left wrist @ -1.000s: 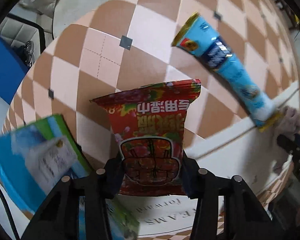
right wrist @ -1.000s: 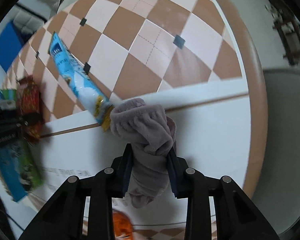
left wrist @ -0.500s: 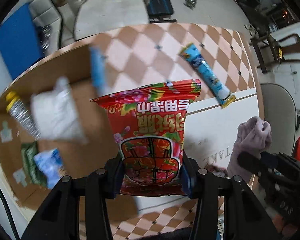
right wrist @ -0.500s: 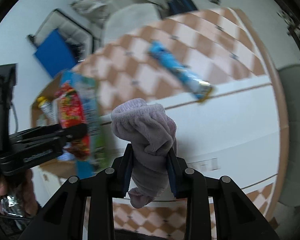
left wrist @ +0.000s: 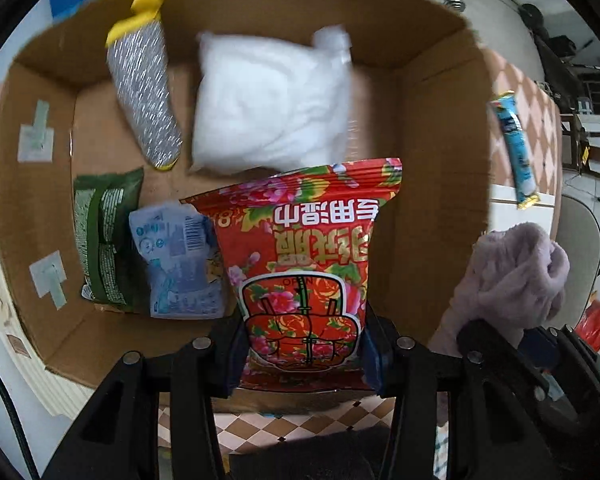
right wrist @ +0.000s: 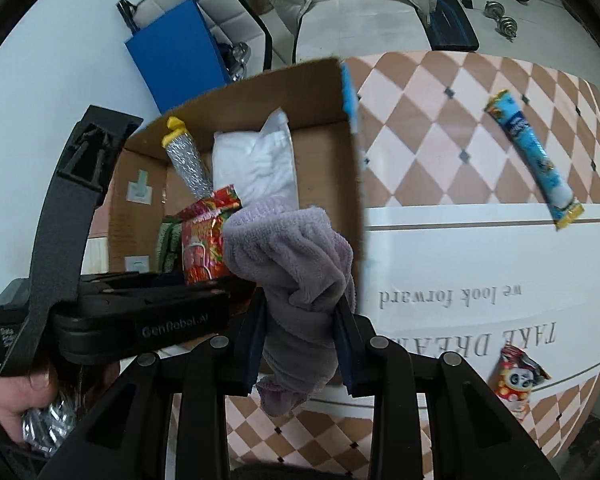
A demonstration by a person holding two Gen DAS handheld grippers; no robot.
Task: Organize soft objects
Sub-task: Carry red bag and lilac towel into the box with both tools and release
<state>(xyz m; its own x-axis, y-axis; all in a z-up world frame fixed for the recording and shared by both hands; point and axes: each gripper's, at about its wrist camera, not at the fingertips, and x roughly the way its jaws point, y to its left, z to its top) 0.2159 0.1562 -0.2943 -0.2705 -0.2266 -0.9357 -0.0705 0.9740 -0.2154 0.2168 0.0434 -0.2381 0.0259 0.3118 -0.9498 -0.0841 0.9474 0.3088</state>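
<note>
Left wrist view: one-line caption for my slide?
Left gripper holds a red snack bag over the open cardboard box of soft goods.

The red snack bag (left wrist: 304,264) carried upside-down Chinese characters, a numeral 8 near its edge and the word "OPEN" above its drawing. The left gripper's black body (right wrist: 140,320) bore the embossed brand "GenRobot.AI". The white table mat (right wrist: 480,280) read, upside down, "we look forward" and "TAKE DREA", the rest cut off.
</note>
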